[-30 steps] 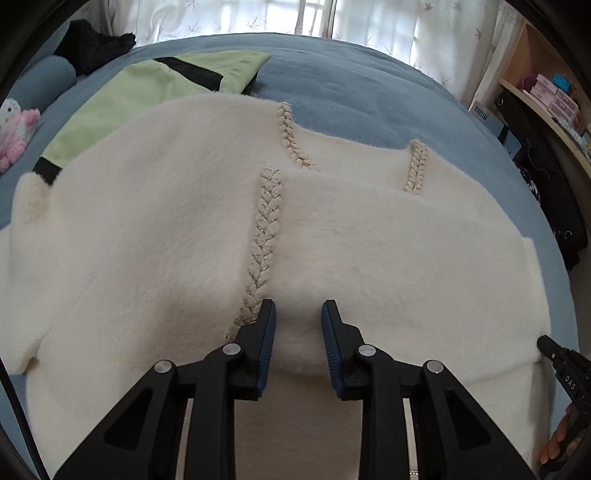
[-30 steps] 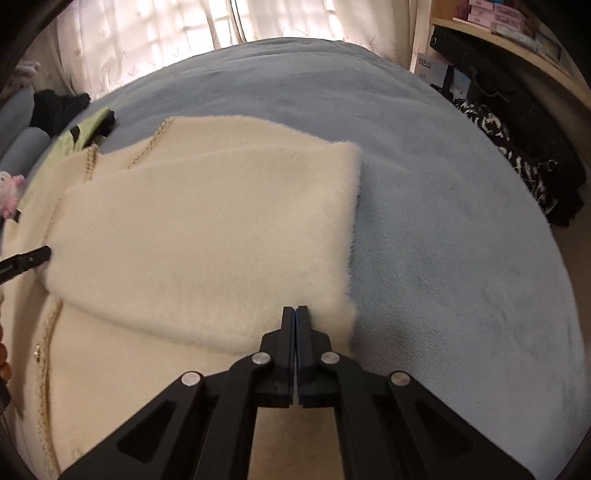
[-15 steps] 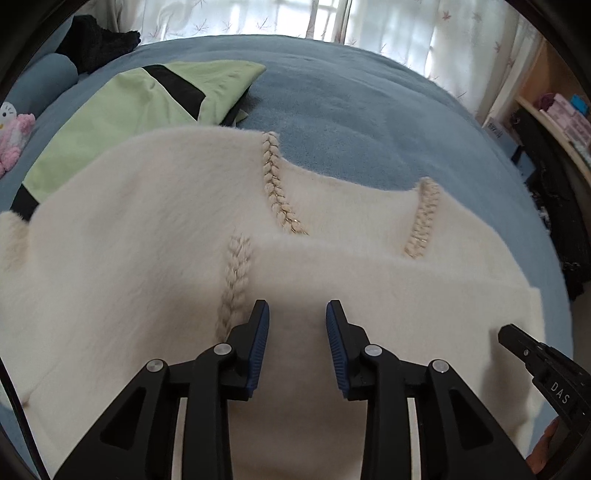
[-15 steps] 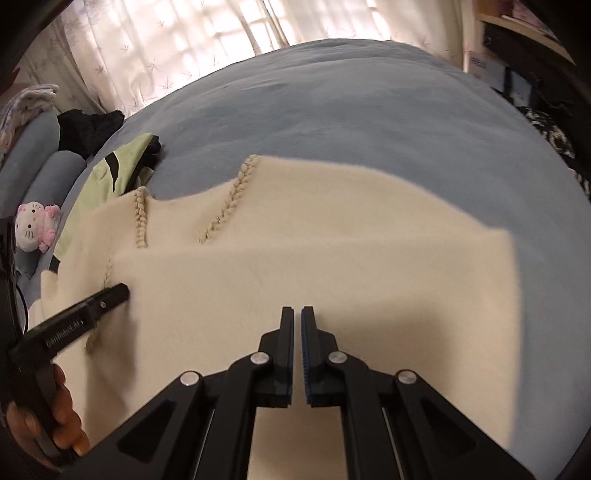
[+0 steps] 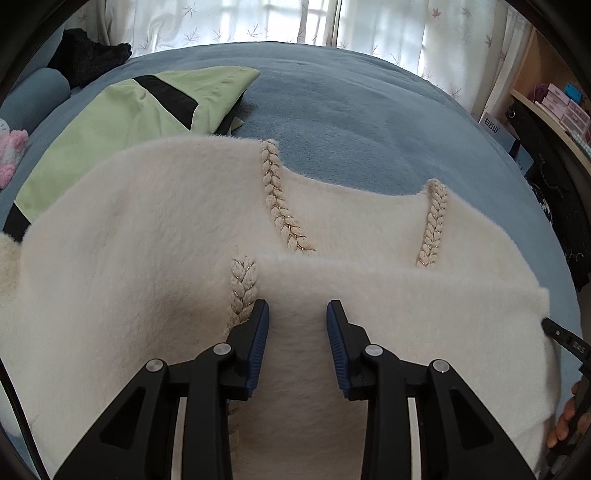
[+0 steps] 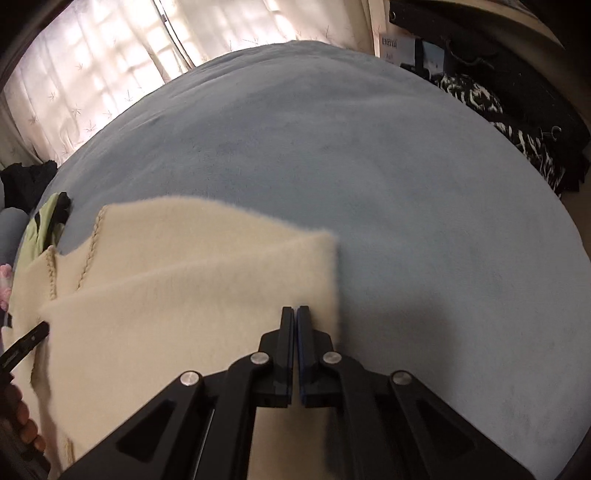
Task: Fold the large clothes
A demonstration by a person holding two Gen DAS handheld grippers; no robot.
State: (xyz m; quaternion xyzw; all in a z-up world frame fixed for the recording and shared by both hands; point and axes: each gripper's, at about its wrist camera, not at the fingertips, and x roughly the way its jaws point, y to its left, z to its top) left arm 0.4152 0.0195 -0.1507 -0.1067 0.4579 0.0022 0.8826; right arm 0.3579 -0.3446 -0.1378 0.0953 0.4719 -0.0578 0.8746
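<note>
Open bedspread: the blue blanket (image 6: 388, 192) lies bare across the upper centre and whole right of the right wrist view, wide room for a gripper to pass.
Far strip: in the left wrist view, bare blue runs from the cream garment (image 5: 122, 258) to the curtains (image 5: 258, 22) at the top.
Upper left: a green garment (image 5: 122, 118) lies just beside the cream one, its lower edge tucked beneath; a black cloth heap (image 5: 88, 55) and a pink plush toy (image 5: 13, 155) sit past it.
Right edge: shelves (image 5: 554, 107) and dark hanging items (image 6: 517, 122) border the bed.
Centre: the folded cream layers fill the lower middle of both views.
</note>
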